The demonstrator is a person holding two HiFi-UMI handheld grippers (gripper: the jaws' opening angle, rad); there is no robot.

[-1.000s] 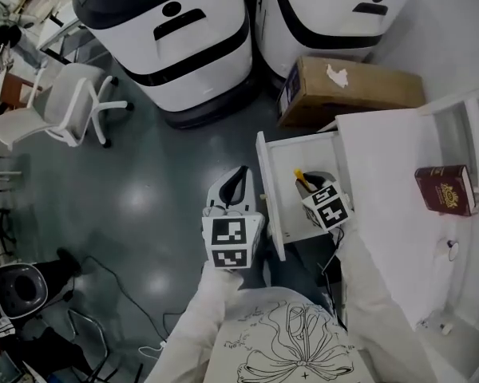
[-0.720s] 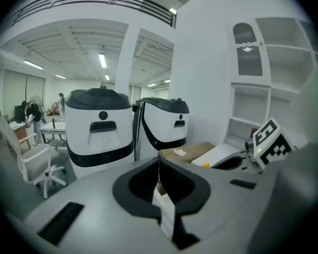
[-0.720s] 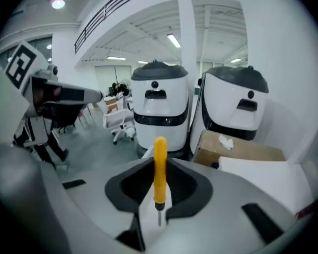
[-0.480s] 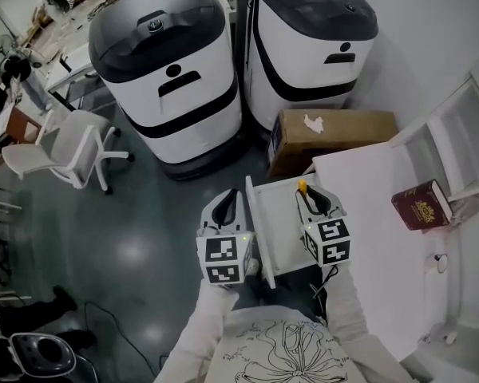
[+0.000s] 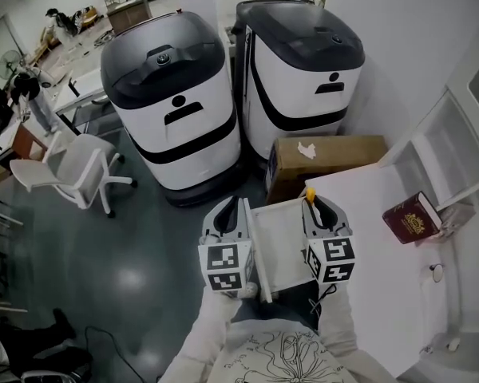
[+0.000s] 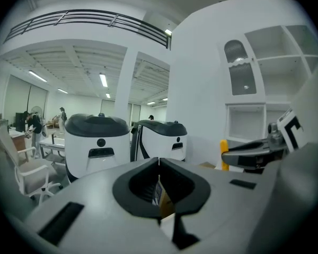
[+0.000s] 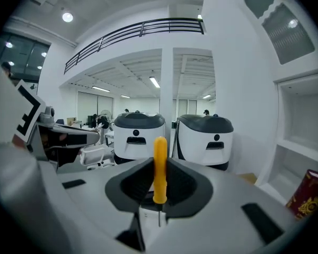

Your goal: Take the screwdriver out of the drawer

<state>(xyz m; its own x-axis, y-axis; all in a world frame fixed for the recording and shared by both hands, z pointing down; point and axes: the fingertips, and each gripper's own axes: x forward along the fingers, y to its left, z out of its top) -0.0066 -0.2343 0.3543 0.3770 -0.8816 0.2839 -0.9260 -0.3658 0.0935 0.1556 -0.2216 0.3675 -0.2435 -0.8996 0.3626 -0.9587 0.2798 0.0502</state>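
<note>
The screwdriver point(image 7: 159, 167) has a yellow handle and a thin metal shaft. It stands upright between the jaws of my right gripper point(image 7: 159, 163), which is shut on the handle. In the head view the handle's tip point(image 5: 310, 192) sticks out past the right gripper point(image 5: 314, 204), held above the open white drawer point(image 5: 283, 246). My left gripper point(image 5: 230, 210) hovers just left of the drawer's front panel. Its jaws point(image 6: 159, 161) are shut with nothing between them. The right gripper point(image 6: 254, 152) and the yellow handle point(image 6: 224, 153) also show in the left gripper view.
A white table point(image 5: 383, 278) lies to the right, with a dark red book point(image 5: 415, 218) near white shelves point(image 5: 451, 146). A cardboard box point(image 5: 323, 159) sits behind the drawer. Two large white-and-black machines point(image 5: 172, 110) stand beyond. A white chair point(image 5: 72, 170) is at the left.
Both grippers have risen. The right one has lifted the screwdriver up out of the drawer and levelled off; the head view has tilted upward.
</note>
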